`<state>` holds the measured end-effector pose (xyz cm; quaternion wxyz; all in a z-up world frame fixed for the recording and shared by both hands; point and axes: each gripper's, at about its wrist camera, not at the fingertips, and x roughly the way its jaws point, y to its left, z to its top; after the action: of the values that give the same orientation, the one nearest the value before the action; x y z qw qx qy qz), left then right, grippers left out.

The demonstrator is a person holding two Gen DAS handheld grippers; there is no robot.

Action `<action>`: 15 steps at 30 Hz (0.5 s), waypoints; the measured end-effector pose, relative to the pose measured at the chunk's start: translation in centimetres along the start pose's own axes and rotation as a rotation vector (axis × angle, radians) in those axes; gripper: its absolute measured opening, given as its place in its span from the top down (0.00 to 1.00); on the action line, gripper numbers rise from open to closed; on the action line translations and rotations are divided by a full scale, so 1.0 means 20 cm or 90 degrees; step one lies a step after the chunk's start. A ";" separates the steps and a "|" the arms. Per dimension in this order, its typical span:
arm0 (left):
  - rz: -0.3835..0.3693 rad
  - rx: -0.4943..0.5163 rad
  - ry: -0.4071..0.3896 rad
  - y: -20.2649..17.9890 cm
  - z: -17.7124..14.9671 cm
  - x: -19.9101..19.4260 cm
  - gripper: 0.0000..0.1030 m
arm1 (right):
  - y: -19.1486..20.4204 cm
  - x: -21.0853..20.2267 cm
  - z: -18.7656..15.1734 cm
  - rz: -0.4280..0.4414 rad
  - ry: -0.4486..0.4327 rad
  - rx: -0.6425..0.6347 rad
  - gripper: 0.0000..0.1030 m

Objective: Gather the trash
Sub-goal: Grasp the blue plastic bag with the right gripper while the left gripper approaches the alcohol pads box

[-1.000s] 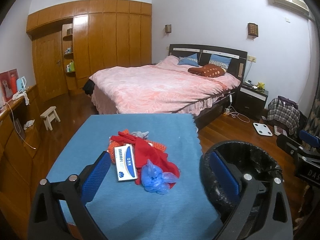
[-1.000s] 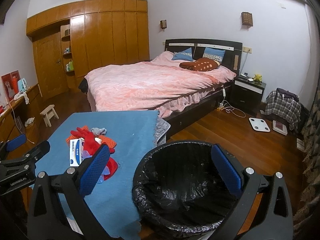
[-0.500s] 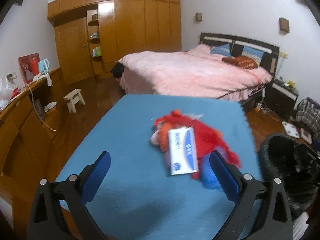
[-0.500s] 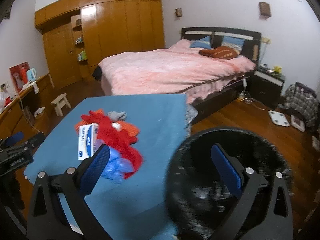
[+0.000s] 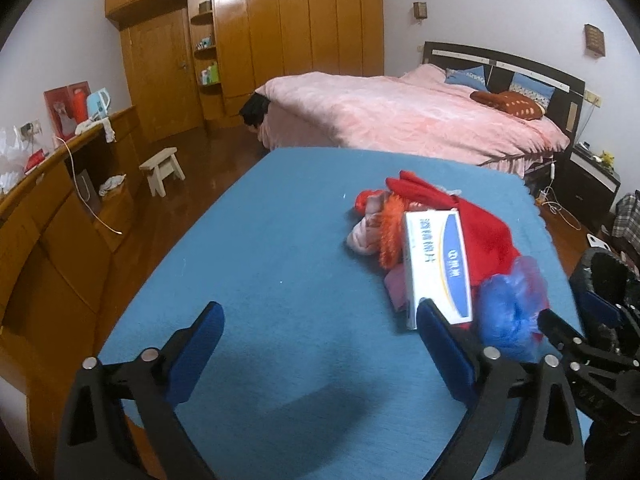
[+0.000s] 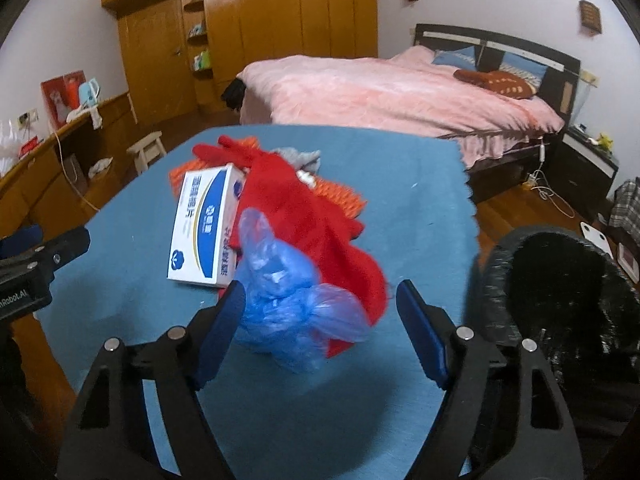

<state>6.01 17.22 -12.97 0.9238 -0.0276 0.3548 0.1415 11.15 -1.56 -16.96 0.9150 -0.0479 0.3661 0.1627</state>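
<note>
A pile lies on the blue table (image 5: 280,248): a white and blue box (image 5: 438,266) (image 6: 204,228), a red cloth (image 6: 312,216) (image 5: 484,232), orange fuzzy fabric (image 5: 390,228) and a crumpled blue plastic bag (image 6: 288,300) (image 5: 512,312). My right gripper (image 6: 320,304) is open, its jaws either side of the blue bag. My left gripper (image 5: 318,336) is open and empty over bare table left of the pile. A black-lined trash bin (image 6: 560,296) (image 5: 608,276) stands right of the table.
A pink bed (image 5: 420,120) stands beyond the table. A wooden wardrobe (image 5: 280,40) lines the far wall. A small stool (image 5: 162,170) and a wooden counter (image 5: 48,208) are on the left. A nightstand (image 6: 584,168) and a scale (image 6: 596,234) are at right.
Both grippers swung left from the bin toward the pile. The right gripper came down close around the blue bag. The left gripper moved over bare table.
</note>
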 end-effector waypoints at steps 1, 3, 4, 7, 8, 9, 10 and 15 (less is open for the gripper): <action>0.000 0.000 0.003 0.01 0.00 0.01 0.10 | 0.02 0.02 0.00 0.003 0.004 -0.004 0.27; -0.001 0.000 0.011 0.02 -0.01 0.04 0.11 | 0.02 0.05 0.00 0.006 0.011 -0.006 0.29; -0.001 -0.001 0.015 0.02 -0.01 0.05 0.11 | 0.03 0.07 0.00 0.006 0.017 -0.009 0.29; 0.000 0.003 0.020 0.02 -0.02 0.08 0.12 | 0.03 0.14 0.00 0.016 0.035 -0.015 0.35; 0.001 0.005 0.021 0.03 -0.02 0.08 0.12 | 0.04 0.16 -0.01 0.025 0.042 -0.016 0.40; 0.002 0.007 0.023 0.02 -0.02 0.09 0.12 | 0.03 0.16 -0.01 0.036 0.047 -0.015 0.47; 0.003 0.009 0.024 0.03 -0.02 0.09 0.12 | 0.04 0.17 -0.01 0.050 0.053 -0.013 0.50; 0.001 0.014 0.032 0.02 -0.02 0.11 0.12 | 0.04 0.17 -0.02 0.086 0.059 -0.008 0.70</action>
<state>7.17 18.10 -14.81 0.9146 -0.0210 0.3797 0.1373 12.95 -0.08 -19.44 0.8835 -0.0359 0.4096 0.2242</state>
